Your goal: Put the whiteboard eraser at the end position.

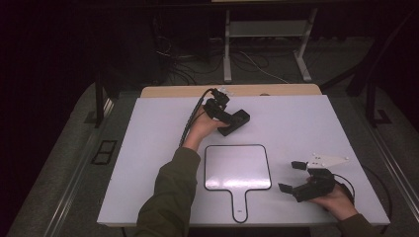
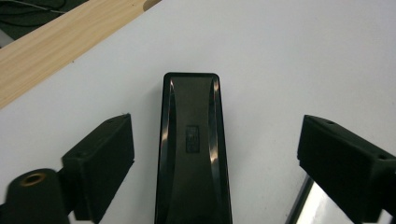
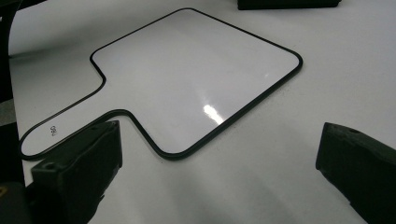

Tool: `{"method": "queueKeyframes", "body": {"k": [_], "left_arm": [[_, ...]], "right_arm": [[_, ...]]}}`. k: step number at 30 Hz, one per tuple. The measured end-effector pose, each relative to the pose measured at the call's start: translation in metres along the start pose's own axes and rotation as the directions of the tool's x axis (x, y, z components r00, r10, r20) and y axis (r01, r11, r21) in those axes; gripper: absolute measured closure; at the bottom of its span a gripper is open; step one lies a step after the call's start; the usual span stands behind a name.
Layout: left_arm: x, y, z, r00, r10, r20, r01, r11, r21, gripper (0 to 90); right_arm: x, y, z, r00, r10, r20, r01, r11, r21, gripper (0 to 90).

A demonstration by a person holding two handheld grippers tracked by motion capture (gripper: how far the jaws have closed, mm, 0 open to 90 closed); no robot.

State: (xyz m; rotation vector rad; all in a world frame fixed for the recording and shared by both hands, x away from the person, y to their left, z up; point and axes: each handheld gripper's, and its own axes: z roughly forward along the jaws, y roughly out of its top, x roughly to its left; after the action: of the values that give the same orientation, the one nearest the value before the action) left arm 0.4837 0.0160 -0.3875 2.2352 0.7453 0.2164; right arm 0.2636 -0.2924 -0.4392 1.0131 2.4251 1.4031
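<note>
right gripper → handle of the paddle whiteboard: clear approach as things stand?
Probably yes. The right gripper sits open just right of the whiteboard, and its handle lies flat beside the near jaw with bare table between. The black eraser is far off. A rim grip on so flat a board may be awkward.

Small print on the paddle-shaped whiteboard's [image 3: 187,79] handle is too tiny to read.

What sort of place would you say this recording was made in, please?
Probably a lab or workshop bench: a white tabletop set on a wooden table, loose cables on the carpeted floor behind, and a metal desk frame beyond.
</note>
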Motion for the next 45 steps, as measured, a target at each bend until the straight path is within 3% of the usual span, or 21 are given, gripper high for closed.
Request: {"method": "queueKeyframes", "body": {"k": [12, 14, 17, 20, 32, 45], "left_arm": [[-0.008, -0.017, -0.015, 0.9999, -0.011, 0.010, 0.011, 0.9993, -0.035, 3.3], [-0.008, -0.020, -0.019, 0.9999, 0.012, 0.005, -0.012, 0.9997, -0.020, 1.9], [-0.012, -0.025, -0.022, 0.9999, -0.011, -0.002, 0.011, 0.9990, -0.043, 0.0], [-0.015, -0.029, -0.027, 1.0000, 0.004, -0.006, -0.005, 0.9988, -0.049, 0.0], [-0.027, -0.054, -0.043, 0.9998, -0.018, -0.005, 0.018, 0.9949, -0.100, 0.0], [-0.034, -0.080, -0.056, 0.9993, -0.038, -0.003, 0.038, 0.9920, -0.121, 0.0]], "right_arm": [[0.000, 0.000, 0.002, 1.0000, 0.003, 0.008, -0.003, 1.000, 0.003, 0.0], [-0.001, 0.000, 0.002, 1.0000, -0.002, 0.008, 0.002, 1.000, 0.001, 0.0], [-0.003, 0.000, 0.001, 0.9999, 0.010, 0.007, -0.010, 1.000, -0.006, 0.0], [-0.005, 0.000, 0.000, 0.9998, 0.018, 0.006, -0.018, 1.000, -0.014, 0.0], [-0.005, -0.002, 0.004, 0.9996, 0.028, -0.006, -0.029, 1.000, -0.003, 0.0], [-0.006, -0.003, 0.003, 0.9995, 0.030, -0.011, -0.030, 1.000, -0.009, 0.0]]}}
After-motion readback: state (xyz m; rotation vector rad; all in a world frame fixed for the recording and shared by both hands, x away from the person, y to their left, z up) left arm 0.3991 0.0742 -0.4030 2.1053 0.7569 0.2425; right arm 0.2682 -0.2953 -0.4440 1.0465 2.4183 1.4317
